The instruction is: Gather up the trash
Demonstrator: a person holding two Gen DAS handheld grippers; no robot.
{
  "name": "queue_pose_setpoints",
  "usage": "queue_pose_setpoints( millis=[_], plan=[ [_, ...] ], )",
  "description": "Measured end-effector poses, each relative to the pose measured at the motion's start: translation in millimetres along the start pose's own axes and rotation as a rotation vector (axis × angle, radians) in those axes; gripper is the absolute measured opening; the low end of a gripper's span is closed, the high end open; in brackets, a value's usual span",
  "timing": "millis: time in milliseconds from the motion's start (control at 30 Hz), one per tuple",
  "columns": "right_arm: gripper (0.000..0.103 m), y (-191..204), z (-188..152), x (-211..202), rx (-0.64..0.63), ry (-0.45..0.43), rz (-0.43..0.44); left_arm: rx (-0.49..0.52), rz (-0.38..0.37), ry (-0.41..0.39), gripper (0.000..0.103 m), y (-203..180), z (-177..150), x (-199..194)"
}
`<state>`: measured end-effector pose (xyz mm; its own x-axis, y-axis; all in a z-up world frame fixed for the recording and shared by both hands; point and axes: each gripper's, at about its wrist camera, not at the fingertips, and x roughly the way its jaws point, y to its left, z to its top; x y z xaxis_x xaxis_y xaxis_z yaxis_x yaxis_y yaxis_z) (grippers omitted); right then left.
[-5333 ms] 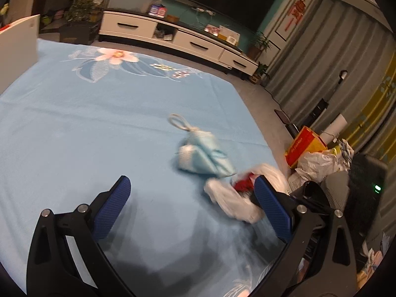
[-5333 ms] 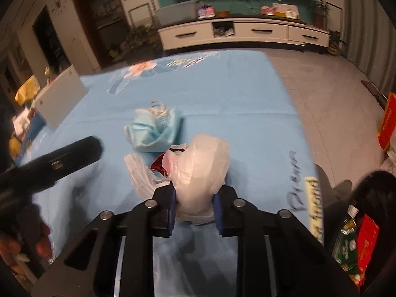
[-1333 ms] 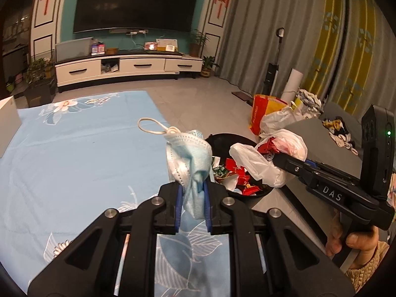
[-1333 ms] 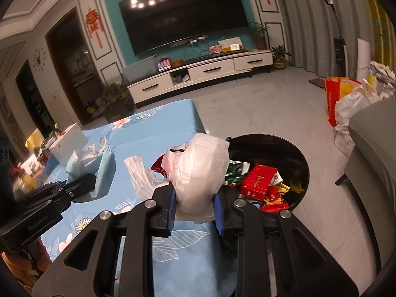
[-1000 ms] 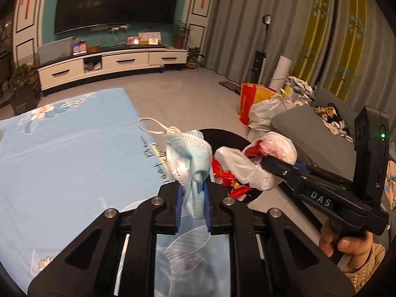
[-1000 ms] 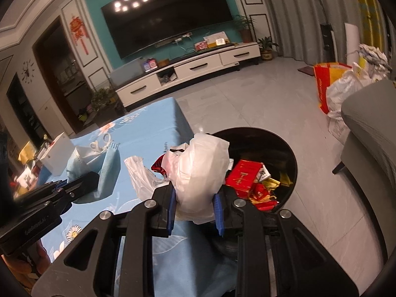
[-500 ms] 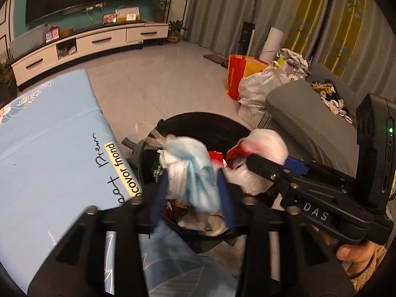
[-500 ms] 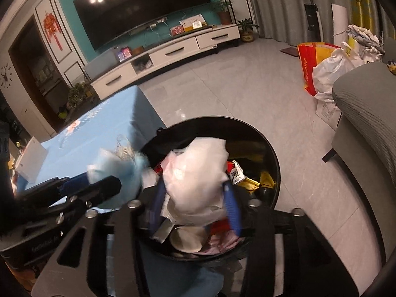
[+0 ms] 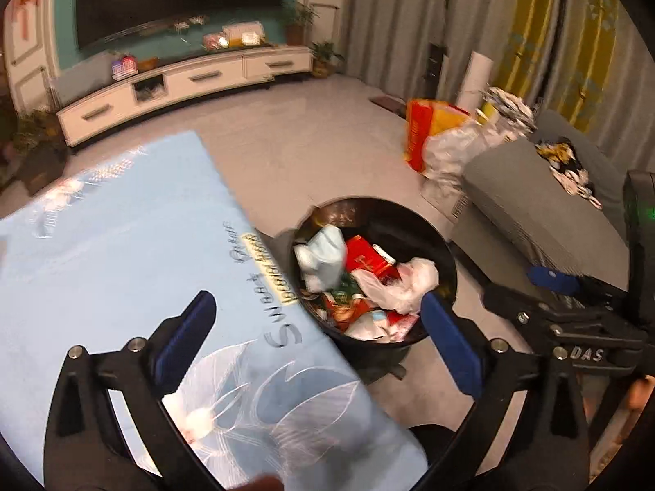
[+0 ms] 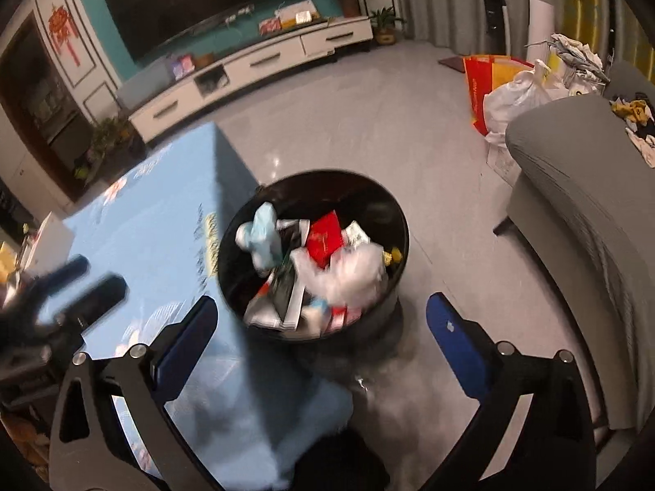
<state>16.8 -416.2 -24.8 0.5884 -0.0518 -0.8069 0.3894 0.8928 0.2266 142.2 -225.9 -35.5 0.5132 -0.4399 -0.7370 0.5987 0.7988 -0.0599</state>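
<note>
Hanging over the bin [image 9: 448, 253], the left gripper [image 9: 313, 341] has its jaws opening and wide apart, with nothing between the pads. The right gripper [image 10: 321, 337] is the same: jaws opening, wide, empty, aimed down at the bin from just above. The trash is inside: the mask [image 9: 323, 251] lies at the side of the heap nearest the tabletop [image 9: 123, 245], and the bag [image 9: 399, 282] sits on top towards the near rim, among red wrappers. In the right view the bag [image 10: 348, 274] is blurred, so it may not have settled.

Risks, as I judge them: the bin looks well filled, and the light bag rides high on the pile, so it could slide or spring over the rim onto the floor [image 10: 430, 143]. The mask's loop could also catch on a pad if either gripper dips into the heap. Both grippers crowd the same opening, so a careless pull-away could knock them together, or clip the rim and tip the bin. The cloth edge hangs close beside the bin, and a swing back could snag it.
</note>
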Motion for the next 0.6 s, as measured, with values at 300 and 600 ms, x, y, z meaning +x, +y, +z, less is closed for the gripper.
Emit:
queue_pose_setpoints(
  millis=[300, 600],
  plan=[
    [0.1, 25.2, -20.5, -65.7, -0.063, -0.071, -0.025, -0.048, 0.134, -0.04, 0.1, 10.3, -9.8, -86.0],
    [0.1, 37.2, -29.8, -93.3, -0.088, -0.106, -0.032, -0.064, 0.124, -0.08, 0.1, 10.1, -18.5, -127.2]
  ],
)
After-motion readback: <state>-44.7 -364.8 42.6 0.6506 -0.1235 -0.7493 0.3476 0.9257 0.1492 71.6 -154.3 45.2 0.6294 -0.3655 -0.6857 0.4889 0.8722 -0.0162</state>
